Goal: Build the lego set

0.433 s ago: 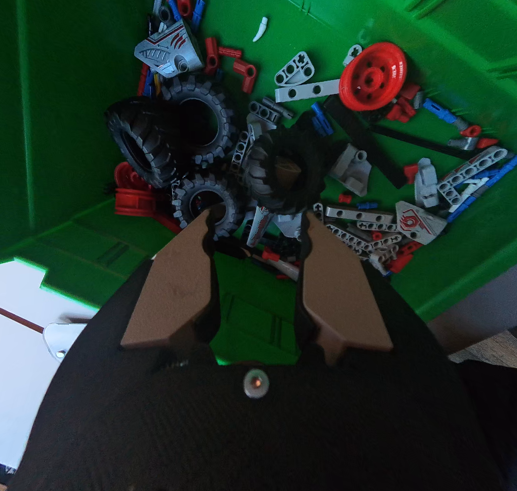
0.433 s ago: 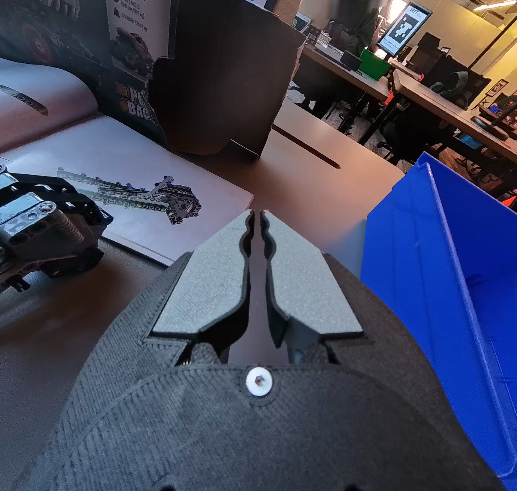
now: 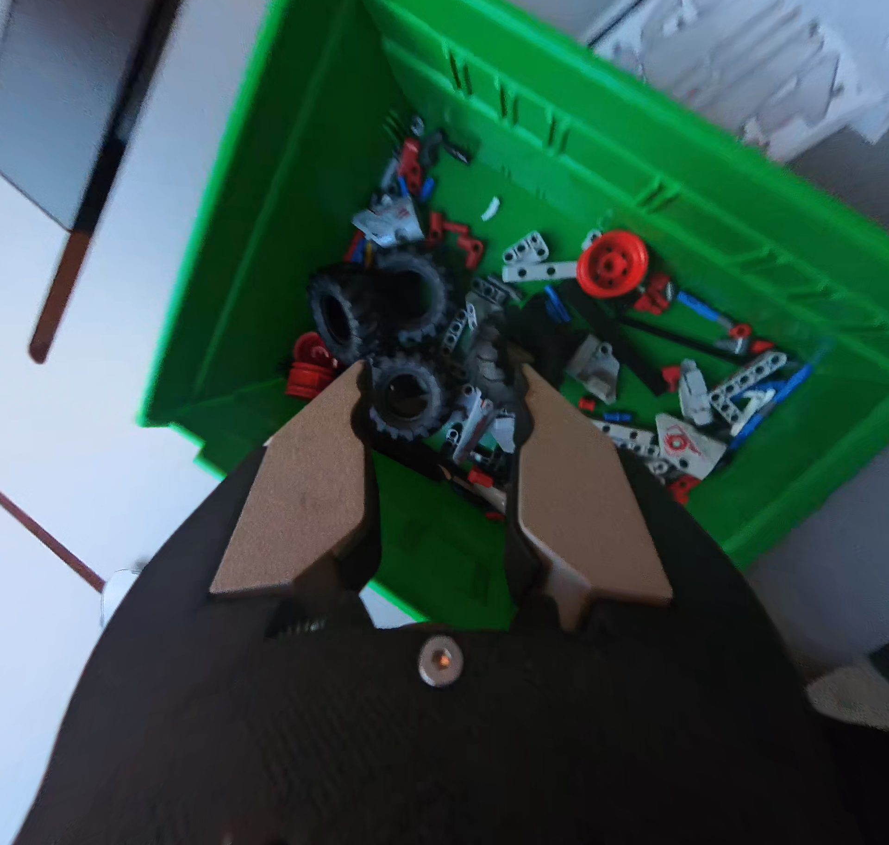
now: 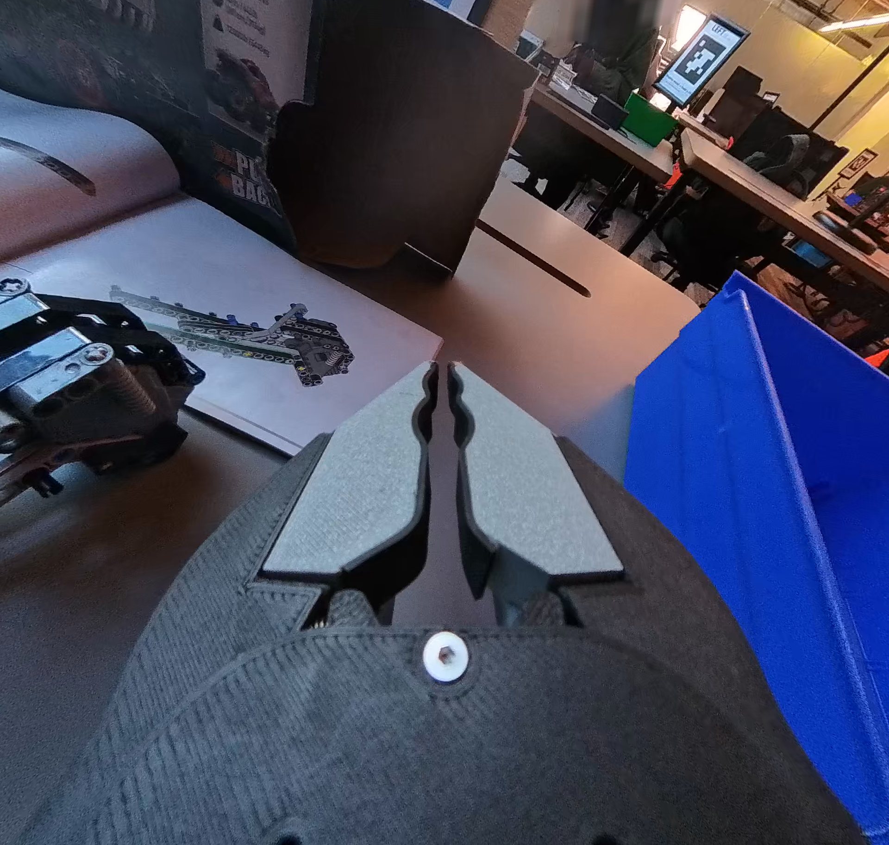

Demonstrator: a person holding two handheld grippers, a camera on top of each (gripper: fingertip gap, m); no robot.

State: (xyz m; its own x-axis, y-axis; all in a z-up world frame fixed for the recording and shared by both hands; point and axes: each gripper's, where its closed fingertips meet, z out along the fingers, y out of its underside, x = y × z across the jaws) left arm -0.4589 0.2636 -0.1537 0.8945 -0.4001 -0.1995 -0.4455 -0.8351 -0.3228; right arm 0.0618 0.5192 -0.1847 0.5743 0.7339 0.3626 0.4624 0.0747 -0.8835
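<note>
My left gripper [image 3: 442,372] is open and empty, held above the near end of a green bin [image 3: 269,244]. The bin holds a pile of loose lego parts: black tyres [image 3: 409,398], a red wheel hub [image 3: 611,264], grey beams [image 3: 539,271] and small red and blue pins. The view is blurred by motion. My right gripper [image 4: 442,369] is shut with nothing between its fingers, low over the brown table [image 4: 553,321]. A partly built black and grey lego model [image 4: 72,389] stands to its left, next to the open instruction booklet [image 4: 216,268].
The set's cardboard box [image 4: 385,124] stands behind the booklet. A blue bin [image 4: 769,485] stands close on the right of my right gripper. In the left wrist view, a white table surface [image 3: 96,413] lies left of the green bin. Desks and a screen stand far behind. About 60 cm separates my left fingertips from my right.
My left gripper has pulled up and back from the parts pile, so the whole green bin shows and looks smaller. Its jaws stay open. The right gripper has not moved.
</note>
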